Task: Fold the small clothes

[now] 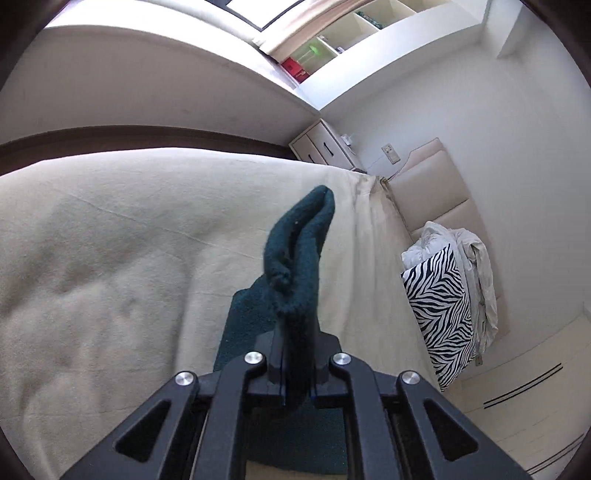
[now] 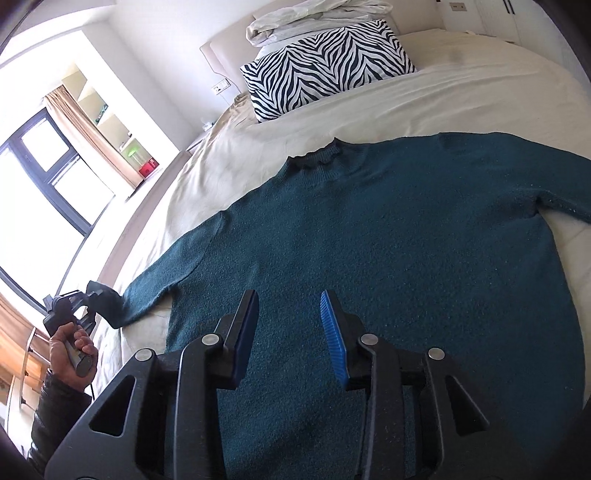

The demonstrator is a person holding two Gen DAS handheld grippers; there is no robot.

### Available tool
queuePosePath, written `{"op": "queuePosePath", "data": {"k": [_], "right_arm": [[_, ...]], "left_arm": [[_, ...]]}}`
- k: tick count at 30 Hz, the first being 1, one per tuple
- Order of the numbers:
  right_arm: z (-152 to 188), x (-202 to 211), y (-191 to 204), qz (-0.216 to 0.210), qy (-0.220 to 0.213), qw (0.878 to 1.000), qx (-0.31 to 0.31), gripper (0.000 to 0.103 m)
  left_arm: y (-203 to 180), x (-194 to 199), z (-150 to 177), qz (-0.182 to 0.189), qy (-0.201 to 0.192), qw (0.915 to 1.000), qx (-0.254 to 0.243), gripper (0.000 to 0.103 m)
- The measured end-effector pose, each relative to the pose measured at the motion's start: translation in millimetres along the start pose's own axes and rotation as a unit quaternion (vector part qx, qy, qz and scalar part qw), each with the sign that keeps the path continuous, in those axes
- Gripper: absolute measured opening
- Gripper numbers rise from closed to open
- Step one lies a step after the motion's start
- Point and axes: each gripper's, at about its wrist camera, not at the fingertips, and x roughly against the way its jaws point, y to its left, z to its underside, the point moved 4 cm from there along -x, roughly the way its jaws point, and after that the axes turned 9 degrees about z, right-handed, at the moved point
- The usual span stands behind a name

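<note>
Teal knit sweater point(image 2: 369, 266) lay spread flat on the bed point(image 2: 461, 92), front up, neck pointing to the zebra pillow point(image 2: 325, 62). Laid out wide like that so the folds could come out neat. One sleeve point(image 2: 159, 280) stretched out to the bed's edge, and its cuff point(image 1: 299, 251) was pinched and lifted off the cream bedspread point(image 1: 110, 258).

Left gripper point(image 1: 295, 354) was closed tight on that cuff, with the knit bunched up and poking out past the fingers. Held at the very end, most likely so the whole sleeve could swing across the body in one go. Seen from the right side, the left hand point(image 2: 70, 350) squeezed the handle near the bed's edge.

Right gripper point(image 2: 288, 332) hung over the lower part of the sweater, jaws apart, holding nothing. Blue pads point(image 2: 332, 332) pointed down at the knit, maybe ready to press the body still or grab the hem.

Crumpled white duvet point(image 2: 317, 18) sat behind the pillow, well away from the sweater.
</note>
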Motion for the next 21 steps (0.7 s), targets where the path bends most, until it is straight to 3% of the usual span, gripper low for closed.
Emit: {"op": "queuePosePath", "data": {"k": [2,4,5,6,8,11,12,15,19,21], "right_arm": [[-3,-1,-8,-0.007,0.0,1.0,-0.011,0.031],[-6,-4,-17,-0.019,0.005,0.999,-0.026,0.031],[-7,-7,-21,-0.025,0.009,0.999,-0.035,0.031],[-8,-9,-24,-0.032,0.015,0.998,-0.043,0.031],[-11,-16,-28,-0.052,0.031,0.997,-0.057,0.031],[-17,-34,-26,-0.089,0.067,0.991,-0.069,0.031],[-19,-42,-24,-0.103,0.082,0.988,-0.078,0.031],[-23,-72,-8,-0.151,0.138,0.973,-0.104,0.031],[-25,-118,28,-0.207,0.203,0.949,-0.127,0.033],[-26,-135,49,-0.229,0.22,0.94,-0.126,0.033]], "left_arm": [[-57,-18,26,0.003,0.034,0.9935,-0.108,0.008],[-112,-32,69,-0.005,0.056,0.9701,-0.236,0.008],[-136,-37,96,-0.016,0.06,0.9496,-0.307,0.008],[-158,-42,128,-0.032,0.058,0.9207,-0.385,0.008],[-176,-48,187,-0.054,0.061,0.8669,-0.492,0.008],[-175,-54,247,-0.082,0.069,0.8044,-0.584,0.008],[-172,-55,260,-0.088,0.072,0.7908,-0.602,0.008],[-158,-54,281,-0.1,0.077,0.7706,-0.625,0.01],[-154,-53,290,-0.102,0.071,0.7556,-0.643,0.012],[-154,-53,292,-0.101,0.071,0.7529,-0.646,0.012]]}}
